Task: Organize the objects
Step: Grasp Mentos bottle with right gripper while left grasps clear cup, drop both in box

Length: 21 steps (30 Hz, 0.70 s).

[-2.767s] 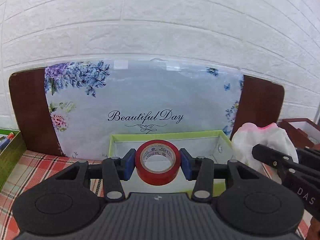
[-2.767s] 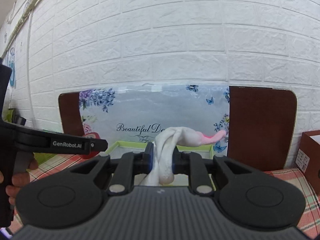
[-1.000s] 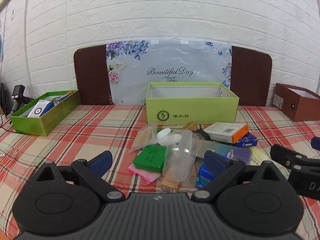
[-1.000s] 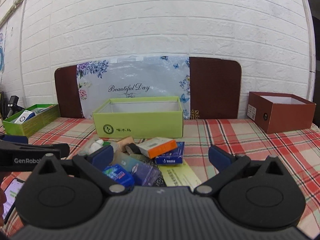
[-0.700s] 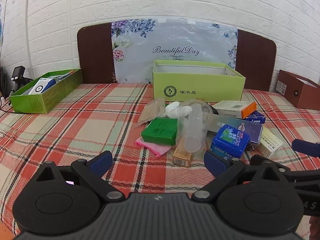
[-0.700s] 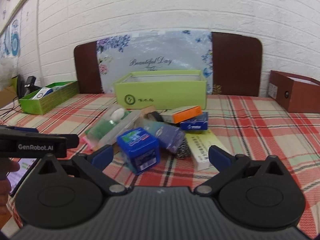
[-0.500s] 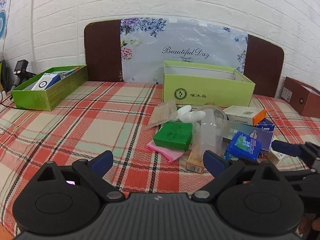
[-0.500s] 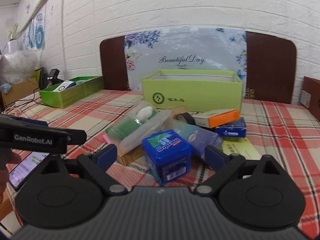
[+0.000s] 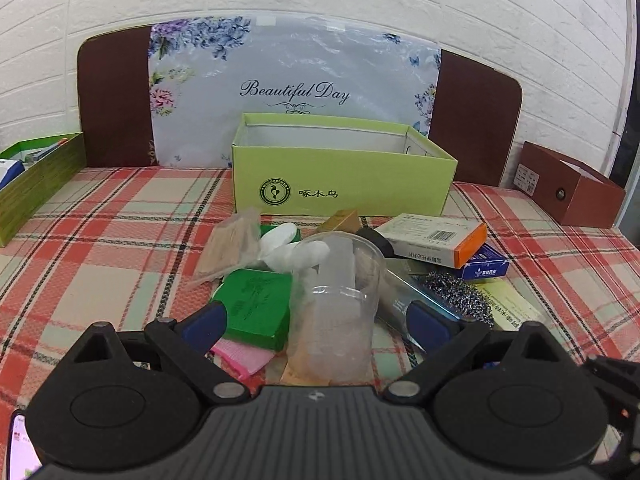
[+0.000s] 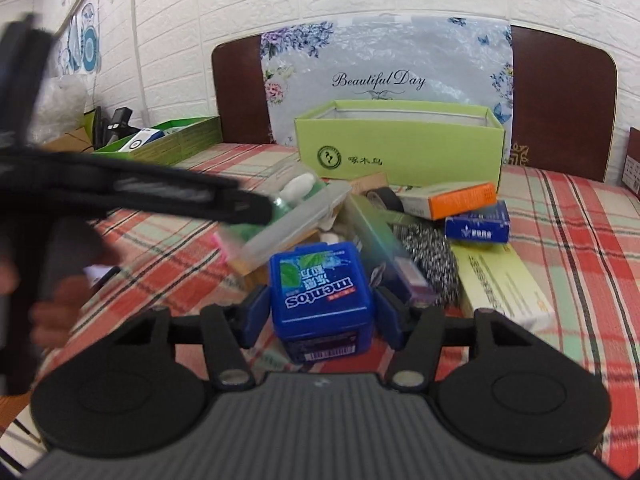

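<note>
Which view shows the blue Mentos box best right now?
The right wrist view: the blue Mentos box sits centred between the right gripper pads, label readable. The left wrist view doesn't show it clearly; its own gripper body blocks that area.

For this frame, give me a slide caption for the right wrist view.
Right claw closed around a blue Mentos box at the near edge of the clutter pile, green box behind.

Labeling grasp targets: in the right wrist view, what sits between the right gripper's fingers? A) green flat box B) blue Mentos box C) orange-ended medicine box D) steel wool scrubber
B: the blue Mentos box sits between the blue pads of the right gripper, which are closed in at its sides; whether they actually press on it cannot be told.
</note>
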Each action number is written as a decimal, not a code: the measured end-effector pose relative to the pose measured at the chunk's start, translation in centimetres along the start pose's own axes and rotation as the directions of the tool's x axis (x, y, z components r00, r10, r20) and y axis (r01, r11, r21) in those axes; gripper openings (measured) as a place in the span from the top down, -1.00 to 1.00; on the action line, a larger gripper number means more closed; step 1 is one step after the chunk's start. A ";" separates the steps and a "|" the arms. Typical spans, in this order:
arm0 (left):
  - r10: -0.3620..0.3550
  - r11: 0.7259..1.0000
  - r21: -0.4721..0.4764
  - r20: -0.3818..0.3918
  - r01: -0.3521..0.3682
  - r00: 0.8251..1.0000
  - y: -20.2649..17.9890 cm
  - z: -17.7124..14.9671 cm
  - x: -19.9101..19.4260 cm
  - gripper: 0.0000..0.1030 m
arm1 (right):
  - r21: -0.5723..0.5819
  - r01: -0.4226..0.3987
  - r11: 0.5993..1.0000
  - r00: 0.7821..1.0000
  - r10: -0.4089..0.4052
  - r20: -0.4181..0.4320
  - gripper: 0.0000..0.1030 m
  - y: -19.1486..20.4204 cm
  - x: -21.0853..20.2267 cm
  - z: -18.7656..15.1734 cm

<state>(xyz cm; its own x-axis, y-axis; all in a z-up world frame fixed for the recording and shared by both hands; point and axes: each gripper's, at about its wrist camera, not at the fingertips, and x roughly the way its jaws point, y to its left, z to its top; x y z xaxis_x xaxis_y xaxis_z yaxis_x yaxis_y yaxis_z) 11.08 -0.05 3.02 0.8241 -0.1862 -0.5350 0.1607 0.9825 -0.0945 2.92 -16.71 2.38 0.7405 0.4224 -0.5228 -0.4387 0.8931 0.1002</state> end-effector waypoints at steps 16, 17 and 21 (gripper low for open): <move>-0.052 0.995 0.082 -0.066 0.057 0.997 -0.1 0.2 1.9 0.11 | -0.123 0.012 0.992 0.999 -0.016 -0.033 -0.09 1.8 0.9 -0.2; -0.060 0.995 0.082 -0.048 0.064 0.997 -0.1 0.3 1.4 0.12 | -0.120 0.012 0.993 0.999 -0.016 -0.033 -0.09 1.8 0.7 -0.1; -0.074 0.994 0.085 0.029 0.071 0.997 -0.1 1.3 -1.0 0.12 | -0.123 0.006 0.992 1.000 -0.007 -0.006 -0.09 1.6 -0.5 0.6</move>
<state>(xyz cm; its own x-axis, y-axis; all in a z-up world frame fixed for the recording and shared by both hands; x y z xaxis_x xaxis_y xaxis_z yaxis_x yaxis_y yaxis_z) 10.91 -0.01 4.66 0.8256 -0.2581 -0.5018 0.2641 0.9626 -0.0606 2.09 -15.40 3.31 0.7405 0.4151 -0.5285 -0.4934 0.8698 -0.0083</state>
